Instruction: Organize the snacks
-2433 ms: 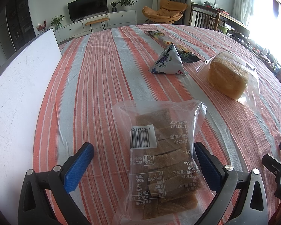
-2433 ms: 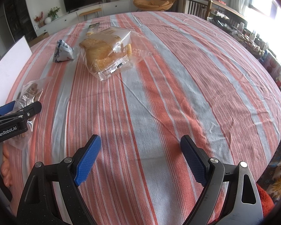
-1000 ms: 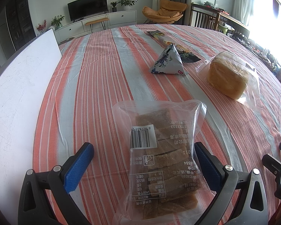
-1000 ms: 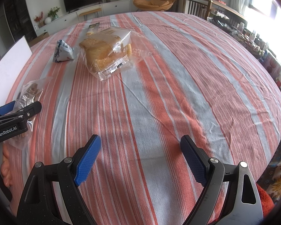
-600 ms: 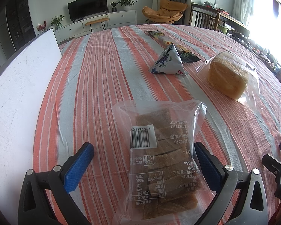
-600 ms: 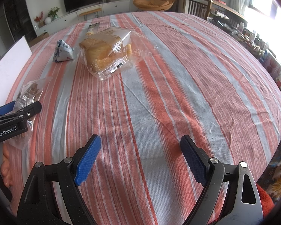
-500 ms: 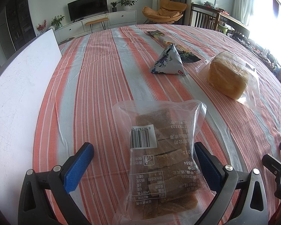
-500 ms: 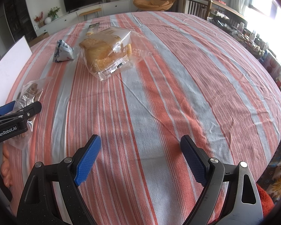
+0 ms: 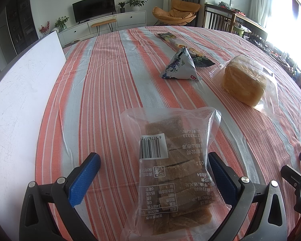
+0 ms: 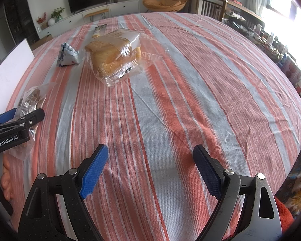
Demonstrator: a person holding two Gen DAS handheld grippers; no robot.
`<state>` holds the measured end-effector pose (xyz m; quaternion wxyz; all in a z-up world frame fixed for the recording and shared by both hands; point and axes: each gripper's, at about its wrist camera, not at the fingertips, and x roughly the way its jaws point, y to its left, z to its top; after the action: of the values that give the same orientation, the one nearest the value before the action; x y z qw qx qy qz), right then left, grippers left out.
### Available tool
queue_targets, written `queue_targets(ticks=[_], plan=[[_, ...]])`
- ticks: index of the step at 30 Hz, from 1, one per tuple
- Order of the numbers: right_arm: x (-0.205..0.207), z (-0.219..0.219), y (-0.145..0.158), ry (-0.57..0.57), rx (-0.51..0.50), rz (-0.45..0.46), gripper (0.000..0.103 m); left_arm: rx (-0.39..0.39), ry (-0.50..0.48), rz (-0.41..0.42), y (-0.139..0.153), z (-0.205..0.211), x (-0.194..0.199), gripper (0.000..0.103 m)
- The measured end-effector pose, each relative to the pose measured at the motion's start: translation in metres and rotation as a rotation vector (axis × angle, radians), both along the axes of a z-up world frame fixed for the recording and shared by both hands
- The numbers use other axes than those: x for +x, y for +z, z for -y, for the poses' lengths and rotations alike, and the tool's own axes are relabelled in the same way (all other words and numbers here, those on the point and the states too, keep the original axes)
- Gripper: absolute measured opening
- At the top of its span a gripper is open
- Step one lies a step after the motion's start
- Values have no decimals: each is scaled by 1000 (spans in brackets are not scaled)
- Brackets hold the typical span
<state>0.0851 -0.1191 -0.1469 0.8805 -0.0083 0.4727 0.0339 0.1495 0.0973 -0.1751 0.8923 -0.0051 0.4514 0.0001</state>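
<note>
Fingers (image 10: 92,172) spread wide above the striped tablecloth (image 10: 170,100), living room behind.

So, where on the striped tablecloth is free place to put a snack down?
The widest bare stretch lies right of the bread bag, out to the table edge, including the cloth between the right gripper fingers. Another lies between the white board and the triangular packet. It is crowded around the packet, the bread and the brown snack bag.
</note>
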Motion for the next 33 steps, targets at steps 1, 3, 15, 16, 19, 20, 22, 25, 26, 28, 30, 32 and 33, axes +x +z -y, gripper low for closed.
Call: queue_targets(ticks=[1,3,15,16,19,20,22,25,26,28,30,32,33], plan=[[0,0,0,0,0,0,89,0,0,0,0,0,0,103],[0,0,0,0,0,0,89,0,0,0,0,0,0,103],[0,0,0,0,0,0,89,-1,-1,-1,0,0,0,103],[0,0,0,1,0,0,89,0,-2,-8,0,0,1,103],[0,0,0,1,0,0,89,-12,-14,-113,4,0,13,102],[0,0,0,1,0,0,89,-39,-23,-146,8,-2,18,101],[0,0,0,0,0,0,89,-123,-25,-117,31,-10,19,99],[0,1,0,0,0,1,89,-221,5,-41,64,-29,15,100],[0,1,0,1,0,1,89,-250,18,-34,69,-35,13,100],[0,1,0,1,1,0,89,-297,48,-64,66,-47,11,101],[0,1,0,0,9,1,89,-314,62,-123,50,-51,8,101],[-2,10,6,15,101,15,89,-308,55,-183,32,-45,5,101],[-5,19,13,36,209,45,88,-309,32,-203,24,-38,2,101]])
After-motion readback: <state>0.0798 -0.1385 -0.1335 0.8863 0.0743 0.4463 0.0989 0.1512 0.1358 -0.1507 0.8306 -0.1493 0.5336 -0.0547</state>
